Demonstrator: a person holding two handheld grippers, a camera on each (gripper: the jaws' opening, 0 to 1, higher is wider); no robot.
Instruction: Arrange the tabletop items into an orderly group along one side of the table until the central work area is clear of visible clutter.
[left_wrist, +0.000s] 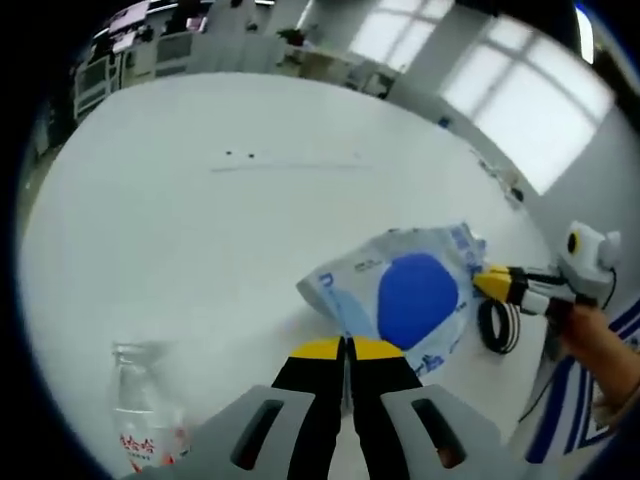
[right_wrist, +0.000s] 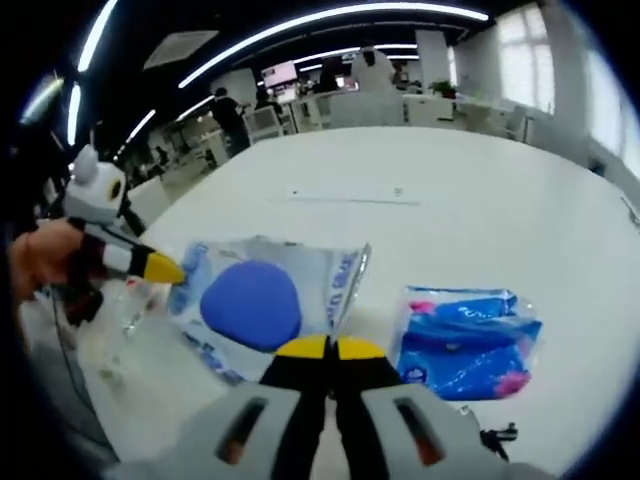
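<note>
We've got both grippers at the pale blue bag (left_wrist: 405, 295) with the big blue patch, lying flat on the white table (left_wrist: 200, 220). Our left gripper (left_wrist: 347, 348) has its jaws pressed together just at the bag's near edge, and our right gripper (right_wrist: 326, 347) is closed too at the opposite edge. A blue and pink packet (right_wrist: 468, 340) lies beside the bag, a clear bottle (left_wrist: 145, 405) stands nearby.
</note>
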